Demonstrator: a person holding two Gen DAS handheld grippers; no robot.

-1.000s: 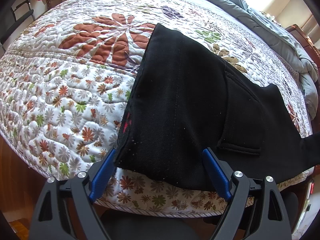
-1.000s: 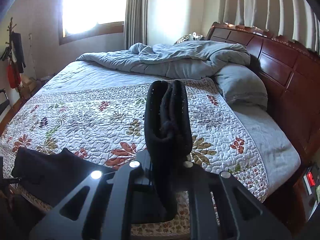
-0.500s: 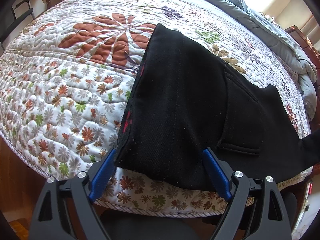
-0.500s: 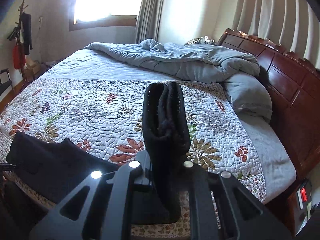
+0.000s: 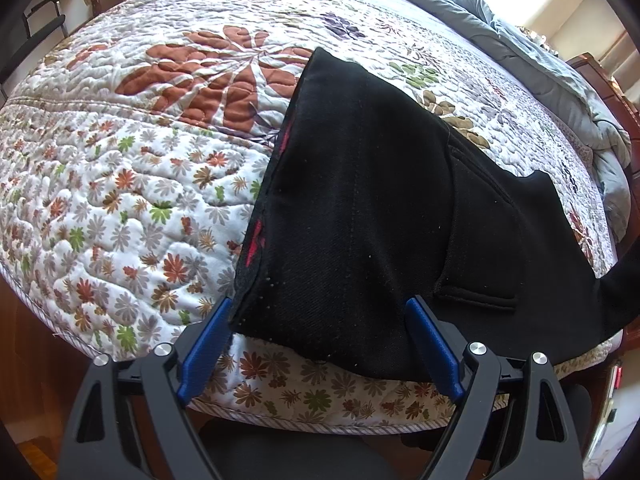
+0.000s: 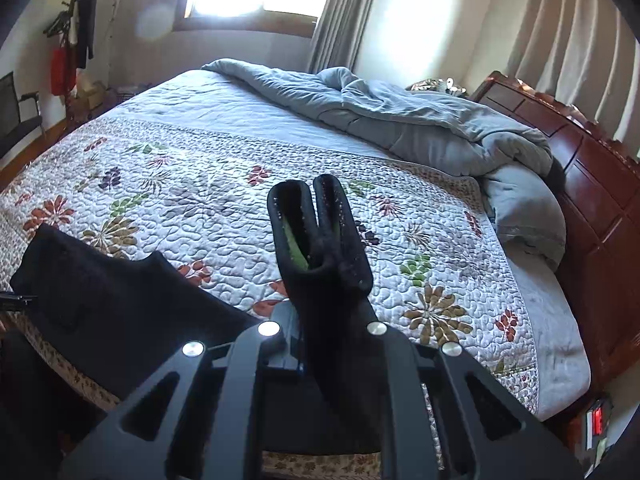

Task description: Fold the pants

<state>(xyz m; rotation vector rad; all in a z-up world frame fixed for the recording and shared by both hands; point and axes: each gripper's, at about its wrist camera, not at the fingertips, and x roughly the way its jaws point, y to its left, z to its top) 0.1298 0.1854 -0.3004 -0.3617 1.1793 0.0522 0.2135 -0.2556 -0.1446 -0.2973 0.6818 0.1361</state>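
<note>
Black pants (image 5: 372,208) lie on the floral quilt (image 5: 120,184) near the bed's front edge, a back pocket showing on the right. My left gripper (image 5: 320,332) is open, its blue fingers (image 5: 204,344) straddling the pants' near edge without closing on it. My right gripper (image 6: 320,320) is shut on a bunched end of the pants (image 6: 320,240) and holds it up above the quilt; its fingertips are hidden by the cloth. The rest of the pants (image 6: 100,300) trails left over the bed edge.
A rumpled grey duvet (image 6: 400,120) and a pillow (image 6: 524,216) lie at the far side by the wooden headboard (image 6: 592,184). A chair (image 6: 16,120) and coat rack (image 6: 76,28) stand at the left wall. The wooden floor lies below the bed edge.
My right gripper has swung its view and lifted a little, still holding the bunched cloth, which now gapes at the top. My left gripper has stayed still and open.
</note>
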